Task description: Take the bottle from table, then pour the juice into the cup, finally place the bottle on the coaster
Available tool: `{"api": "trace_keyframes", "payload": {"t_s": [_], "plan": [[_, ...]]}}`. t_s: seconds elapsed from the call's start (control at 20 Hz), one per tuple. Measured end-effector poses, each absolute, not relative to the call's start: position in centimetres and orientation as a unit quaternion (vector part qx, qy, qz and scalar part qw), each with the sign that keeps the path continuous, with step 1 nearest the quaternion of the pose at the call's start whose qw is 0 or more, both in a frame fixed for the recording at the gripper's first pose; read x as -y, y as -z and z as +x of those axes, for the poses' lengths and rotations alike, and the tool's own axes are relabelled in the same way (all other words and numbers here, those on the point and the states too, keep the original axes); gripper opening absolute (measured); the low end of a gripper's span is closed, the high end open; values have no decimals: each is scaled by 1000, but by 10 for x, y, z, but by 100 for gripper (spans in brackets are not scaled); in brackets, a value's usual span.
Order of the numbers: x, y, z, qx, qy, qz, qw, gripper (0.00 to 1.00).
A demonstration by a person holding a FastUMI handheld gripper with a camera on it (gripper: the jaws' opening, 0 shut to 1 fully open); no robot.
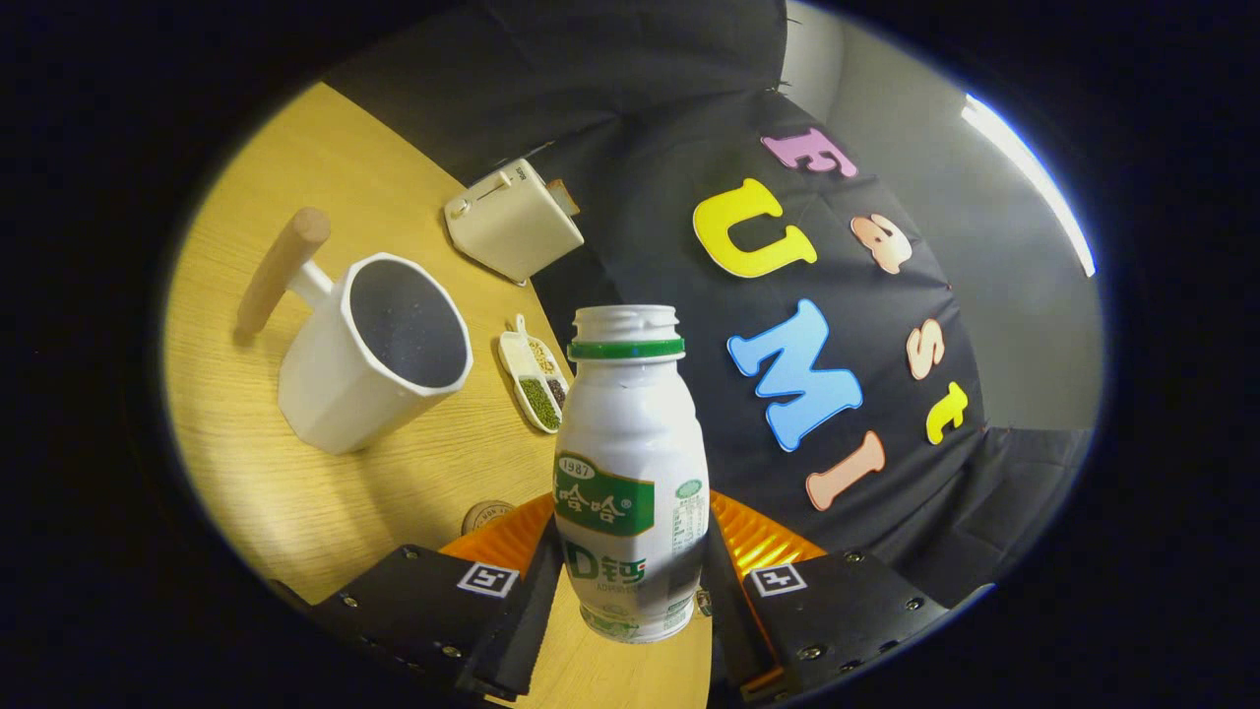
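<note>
A white plastic bottle (630,463) with a green neck ring and green label stands between my fingers, cap off, and my gripper (630,576) is shut on its lower body. The whole view is tilted, and the bottle's base hangs above the wooden table (295,492). Ahead and to the left stands a white cup (369,354) with a wooden handle, its dark inside open toward me. A small round brown coaster (485,514) lies on the table just beyond the left finger, partly hidden by it.
A cream toaster (512,219) sits at the table's far edge beyond the cup. A small white divided dish (533,374) with green and brown grains lies between the cup and the bottle. The black booth wall rises past the table edge.
</note>
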State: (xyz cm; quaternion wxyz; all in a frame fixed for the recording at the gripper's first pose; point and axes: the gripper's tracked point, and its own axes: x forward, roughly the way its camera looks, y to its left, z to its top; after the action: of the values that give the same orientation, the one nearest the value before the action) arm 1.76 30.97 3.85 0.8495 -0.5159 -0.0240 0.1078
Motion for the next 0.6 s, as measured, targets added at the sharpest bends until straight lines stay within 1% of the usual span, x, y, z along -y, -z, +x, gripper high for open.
{"api": "trace_keyframes", "payload": {"t_s": [0.35,0.6], "plan": [[-305,-34,22,12,-124,-424,897,70],[-296,-28,27,7,-121,-370,921,71]]}}
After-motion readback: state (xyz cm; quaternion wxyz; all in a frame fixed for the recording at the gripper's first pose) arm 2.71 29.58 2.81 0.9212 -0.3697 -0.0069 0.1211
